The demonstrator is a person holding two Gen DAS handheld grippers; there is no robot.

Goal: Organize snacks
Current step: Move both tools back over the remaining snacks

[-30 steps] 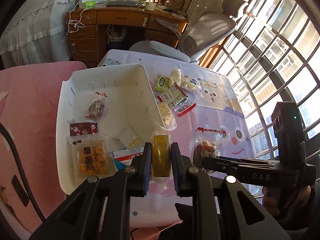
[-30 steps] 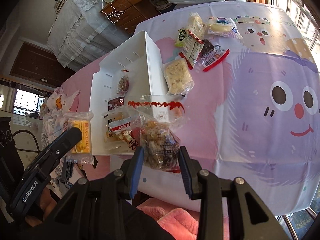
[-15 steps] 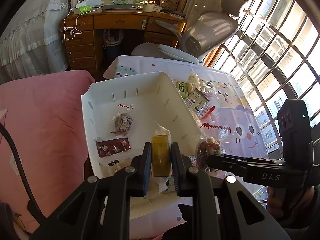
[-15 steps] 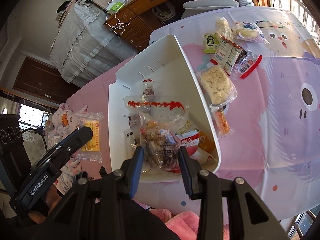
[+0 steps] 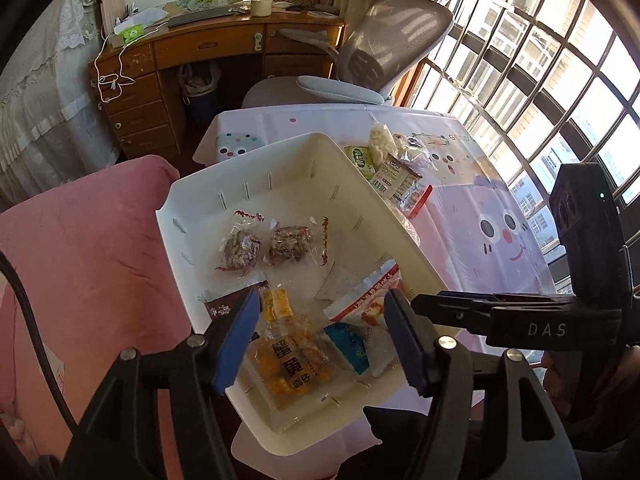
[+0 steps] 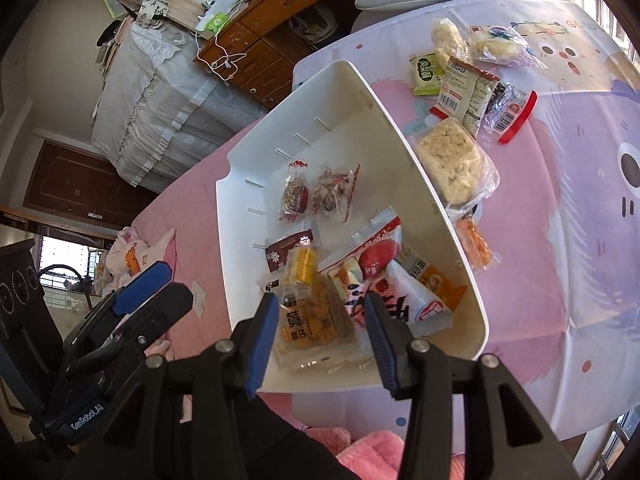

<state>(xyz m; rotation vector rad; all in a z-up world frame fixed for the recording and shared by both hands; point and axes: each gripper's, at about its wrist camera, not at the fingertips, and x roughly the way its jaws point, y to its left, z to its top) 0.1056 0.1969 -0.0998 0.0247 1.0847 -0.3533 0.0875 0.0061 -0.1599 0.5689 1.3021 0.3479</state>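
Note:
A white bin (image 5: 200,216) (image 6: 248,176) sits on the table and holds several snack packets. Two clear nut-cluster packets (image 5: 290,242) (image 6: 332,192) lie side by side in its middle. A small yellow packet (image 5: 278,306) (image 6: 302,264) lies on a larger orange packet (image 5: 294,364) (image 6: 316,320) at the near end, beside a red-and-white packet (image 5: 368,304) (image 6: 372,276). My left gripper (image 5: 320,336) is open and empty above the bin's near end. My right gripper (image 6: 322,334) is open and empty there too. Each gripper shows in the other's view, the left one (image 6: 132,304) and the right one (image 5: 500,312).
Several loose snacks lie on the cartoon tablecloth (image 6: 580,200) right of the bin: a crumbly cake packet (image 6: 452,160), a LIPO packet (image 6: 464,92), a green packet (image 6: 426,72). A pink cloth (image 5: 80,248) lies left of the bin. A desk (image 5: 216,44) and an office chair (image 5: 384,40) stand behind.
Both grippers have opened over the bin. The yellow packet left my left gripper and the nut-cluster packet left my right; both now lie in the bin.

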